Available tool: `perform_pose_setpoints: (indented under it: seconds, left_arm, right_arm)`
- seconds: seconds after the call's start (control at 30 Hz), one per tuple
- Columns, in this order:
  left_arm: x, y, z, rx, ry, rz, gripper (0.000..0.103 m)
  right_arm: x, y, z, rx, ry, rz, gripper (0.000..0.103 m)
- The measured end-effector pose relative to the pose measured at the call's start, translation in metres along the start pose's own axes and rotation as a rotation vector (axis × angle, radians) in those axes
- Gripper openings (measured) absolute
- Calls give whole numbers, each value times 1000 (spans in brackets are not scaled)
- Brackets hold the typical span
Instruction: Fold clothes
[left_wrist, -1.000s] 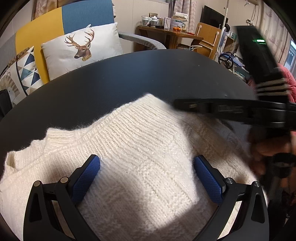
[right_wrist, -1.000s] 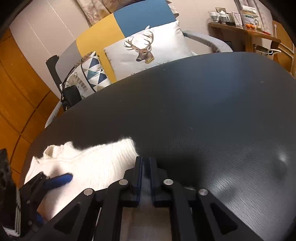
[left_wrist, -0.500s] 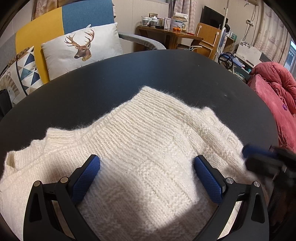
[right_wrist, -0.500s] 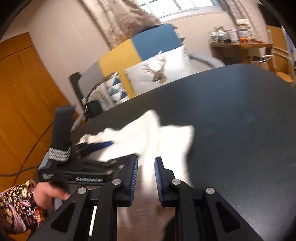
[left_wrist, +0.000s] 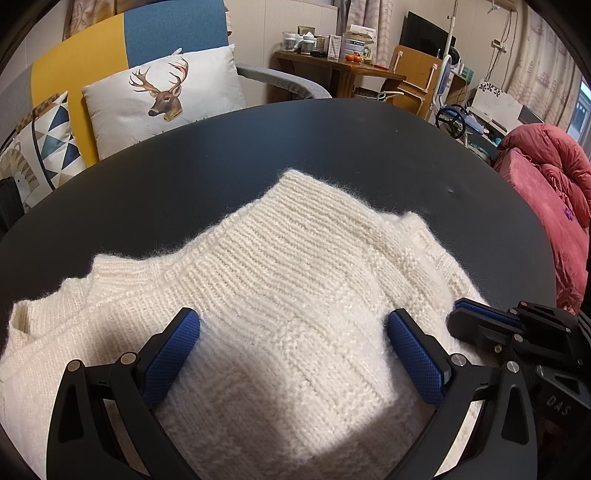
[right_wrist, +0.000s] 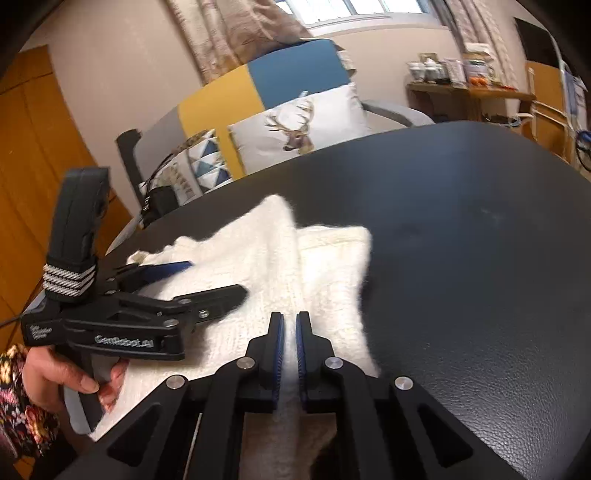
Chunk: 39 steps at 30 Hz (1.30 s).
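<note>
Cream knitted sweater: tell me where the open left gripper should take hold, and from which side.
On the cream knitted sweater, grip the loose ribbed edge at far left, coming in low from the left gripper's own side: that border lies free on the black round table.

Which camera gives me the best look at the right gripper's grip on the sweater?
The right wrist view: the right gripper is nearly shut, with a ridge of sweater pinched between its blue pads. The left wrist view shows it only side-on at the sweater's right edge.
</note>
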<state>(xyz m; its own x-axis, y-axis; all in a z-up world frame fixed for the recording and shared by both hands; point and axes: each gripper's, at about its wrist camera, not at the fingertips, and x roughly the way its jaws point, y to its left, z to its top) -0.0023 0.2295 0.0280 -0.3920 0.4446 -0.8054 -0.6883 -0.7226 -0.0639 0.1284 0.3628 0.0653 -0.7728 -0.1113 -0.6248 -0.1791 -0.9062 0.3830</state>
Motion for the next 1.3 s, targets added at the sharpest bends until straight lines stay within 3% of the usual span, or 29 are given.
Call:
perform_pose_setpoints:
  seconds: [0.43, 0.57, 0.63, 0.73, 1.0, 1.3]
  left_arm:
    - [-2, -2, -2, 9, -5, 9, 103]
    - [-2, -1, -2, 8, -6, 8, 103]
    - [-2, -1, -2, 6, -7, 6, 103]
    - [-2, -1, -2, 3, -8, 2, 103]
    - [-2, 0, -2, -5, -8, -12, 103]
    - [-1, 1, -2, -6, -4, -20, 103]
  right_arm:
    - [2, 11, 2, -69, 28, -147, 5]
    - [-12, 0, 9, 84, 42, -41, 12]
    - [-30, -3, 19, 145, -17, 32, 13]
    - [-38, 6, 36, 99, -51, 66, 13]
    - [8, 14, 39, 69, 61, 66, 7]
    - [25, -6, 28, 112, 86, 50, 0]
